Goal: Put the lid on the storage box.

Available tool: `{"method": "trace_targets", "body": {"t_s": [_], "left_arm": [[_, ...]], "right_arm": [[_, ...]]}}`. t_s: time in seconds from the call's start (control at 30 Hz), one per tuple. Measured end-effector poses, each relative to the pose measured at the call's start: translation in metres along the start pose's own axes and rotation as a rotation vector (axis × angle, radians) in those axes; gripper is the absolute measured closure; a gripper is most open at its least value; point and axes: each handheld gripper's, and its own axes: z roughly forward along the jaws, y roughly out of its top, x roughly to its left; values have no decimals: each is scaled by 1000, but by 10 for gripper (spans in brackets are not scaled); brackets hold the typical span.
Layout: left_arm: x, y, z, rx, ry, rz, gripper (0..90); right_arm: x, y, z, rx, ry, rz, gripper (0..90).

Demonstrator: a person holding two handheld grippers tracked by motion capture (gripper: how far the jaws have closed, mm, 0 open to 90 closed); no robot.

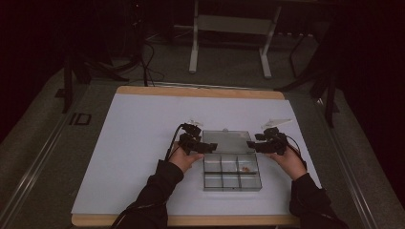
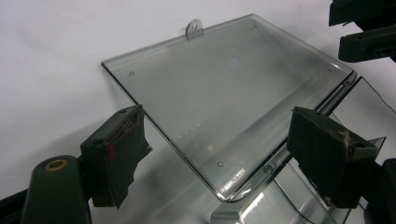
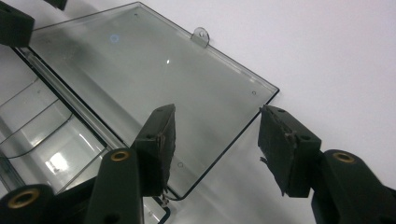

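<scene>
- Hands of a seated person, in dark sleeves, hold a tool each over a white table (image 1: 129, 143), one at either side of a clear plastic box (image 1: 232, 172).
- Left tool (image 1: 210, 147) sits at the box's left rear corner, its jaws apart; in the left gripper view the two worn pads (image 2: 119, 154) stand wide on either side of the near corner of the lid (image 2: 224, 102), and neither is seen touching it.
- Right tool (image 1: 252, 144) sits at the right rear corner, jaws also apart; in the right gripper view the left pad (image 3: 159, 144) overlaps the lid's edge (image 3: 154, 79), while the right pad stands off beyond the lid's corner over bare table.
- The box lies a little right of the table's centre, toward the person's side, with the lid thrown open and lying flat behind the base, joined to it by a hinge (image 2: 299, 126) along the back wall.
- A small tab (image 2: 194, 29) sticks out from the middle of the lid's far edge.
- The base is split by partitions into small compartments; something small and orange-brown (image 1: 245, 168) lies in the right compartment of the middle row, too small to make out.
- A pale, flat scrap (image 1: 277, 122) rests on the table beyond the right tool, well apart from the box.
- Cables trail from each tool back toward the wrists.
</scene>
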Motion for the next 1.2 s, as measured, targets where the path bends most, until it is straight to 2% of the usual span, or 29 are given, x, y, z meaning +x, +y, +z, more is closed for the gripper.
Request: {"method": "trace_targets", "body": {"t_s": [0.17, 0.23, 0.3, 0.33, 0.43, 0.57, 0.6, 0.67, 0.77, 0.8, 1.03, 1.1, 1.2], "left_arm": [[10, -3, 8, 28, -47, -74, 227], [11, -4, 10, 32, -54, -80, 241], [17, -6, 14, 36, -96, -125, 253], [17, -6, 14, 36, -96, -125, 275], [20, -8, 16, 27, -135, -144, 308], [17, -7, 14, 17, -118, -111, 320], [13, -6, 12, 4, -95, -69, 350], [11, -5, 11, 0, -89, -63, 390], [6, -4, 7, -16, -81, -22, 437], [6, -4, 7, -16, -81, -22, 446], [0, -6, 1, -70, -57, 29, 543], [-2, -6, -5, -110, -46, 45, 595], [-5, -5, -8, -119, -29, 67, 638]], "right_arm": [[-2, -3, 4, 11, 4, 19, 449], [-3, -3, 4, 10, 7, 22, 448], [-4, -5, 5, 15, 7, 30, 448], [-4, -5, 5, 15, 7, 30, 448], [-5, -7, 7, 22, 14, 37, 446], [-5, -7, 8, 24, 13, 37, 447], [-5, -8, 9, 23, 12, 39, 447], [-5, -8, 7, 10, 20, 53, 447], [-6, -6, 5, 1, 31, 64, 466], [-6, -6, 5, 1, 31, 64, 466], [0, -4, -1, -12, 41, 33, 535], [1, -3, -4, -20, 44, 23, 549], [3, -3, -7, -25, 49, 10, 583]]}}
